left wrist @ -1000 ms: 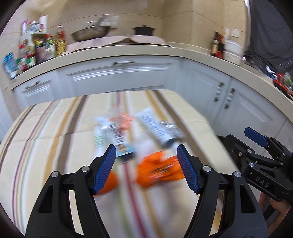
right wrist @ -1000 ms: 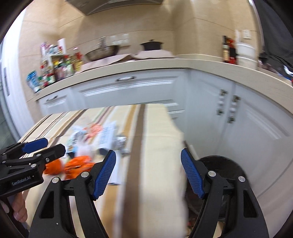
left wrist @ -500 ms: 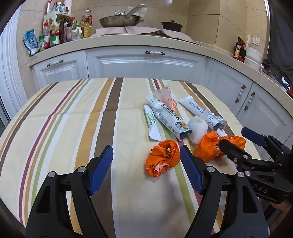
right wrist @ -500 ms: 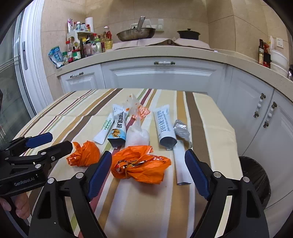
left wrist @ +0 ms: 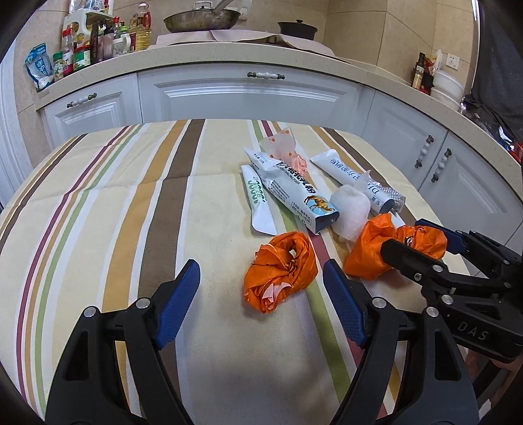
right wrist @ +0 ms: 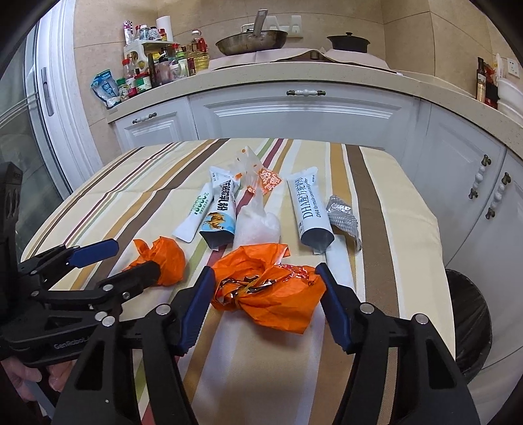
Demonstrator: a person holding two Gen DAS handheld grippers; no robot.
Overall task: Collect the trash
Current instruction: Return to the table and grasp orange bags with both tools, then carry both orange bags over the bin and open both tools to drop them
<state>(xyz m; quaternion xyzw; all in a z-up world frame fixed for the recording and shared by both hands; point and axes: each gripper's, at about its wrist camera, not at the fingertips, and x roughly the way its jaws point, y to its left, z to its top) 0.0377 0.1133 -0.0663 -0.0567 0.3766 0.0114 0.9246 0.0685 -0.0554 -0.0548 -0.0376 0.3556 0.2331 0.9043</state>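
Observation:
Trash lies on the striped tablecloth. A small crumpled orange bag lies just ahead of my open left gripper, between its fingertips and slightly right; it also shows in the right wrist view. A larger orange bag sits between the open jaws of my right gripper, which is also in the left wrist view. Behind them lie white tubes, a white tissue wad, a clear printed wrapper and a foil piece.
A black-lined trash bin stands on the floor past the table's right edge. White cabinets and a counter with bottles, a wok and a pot run behind and to the right.
Both grippers have moved in toward the table and lowered over the trash. The orange bags now sit closer, the larger one between the right jaws.

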